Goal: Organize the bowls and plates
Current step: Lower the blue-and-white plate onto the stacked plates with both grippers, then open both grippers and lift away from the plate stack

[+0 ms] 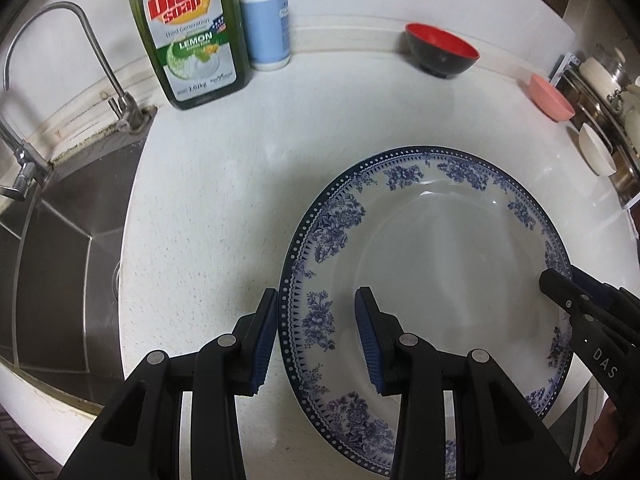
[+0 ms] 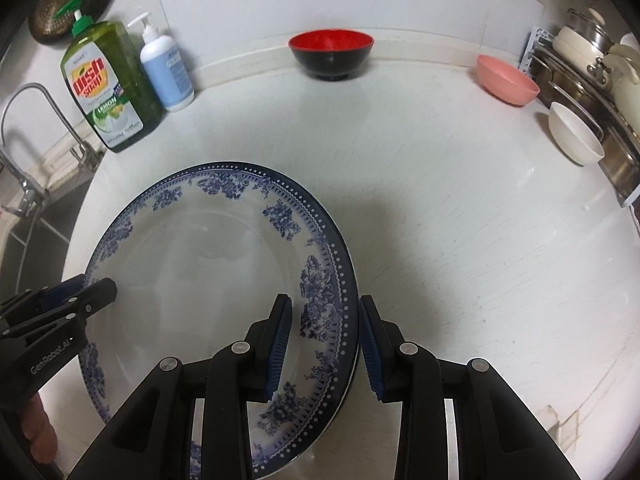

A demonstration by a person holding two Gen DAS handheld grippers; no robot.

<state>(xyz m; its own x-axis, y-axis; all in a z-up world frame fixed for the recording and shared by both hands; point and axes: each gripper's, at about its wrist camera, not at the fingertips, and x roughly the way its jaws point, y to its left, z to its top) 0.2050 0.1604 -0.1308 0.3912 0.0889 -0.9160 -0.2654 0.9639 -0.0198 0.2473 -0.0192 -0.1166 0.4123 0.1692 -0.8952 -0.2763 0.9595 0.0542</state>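
Observation:
A blue-and-white floral plate (image 1: pixel 440 248) (image 2: pixel 192 264) lies flat on the white counter, and a second rim shows just beneath it. My left gripper (image 1: pixel 318 336) is open and straddles the plate's left rim, one finger outside and one over the plate. Across the plate my right gripper (image 2: pixel 325 344) straddles the right rim the same way, also open. Each gripper shows in the other's view: the right gripper (image 1: pixel 560 292) and the left gripper (image 2: pixel 92 292). Along the back and right stand a red-and-black bowl (image 1: pixel 442 54) (image 2: pixel 331 53), a pink bowl (image 1: pixel 550 98) (image 2: pixel 506 79) and a white bowl (image 1: pixel 598 150) (image 2: pixel 576 134).
A green dish soap bottle (image 1: pixel 188 32) (image 2: pixel 108 92) and a white-and-blue pump bottle (image 1: pixel 266 20) (image 2: pixel 166 68) stand at the back left. A faucet (image 1: pixel 60 60) and steel sink (image 1: pixel 60 260) lie to the left. A rack with pots (image 2: pixel 592 64) lines the right edge.

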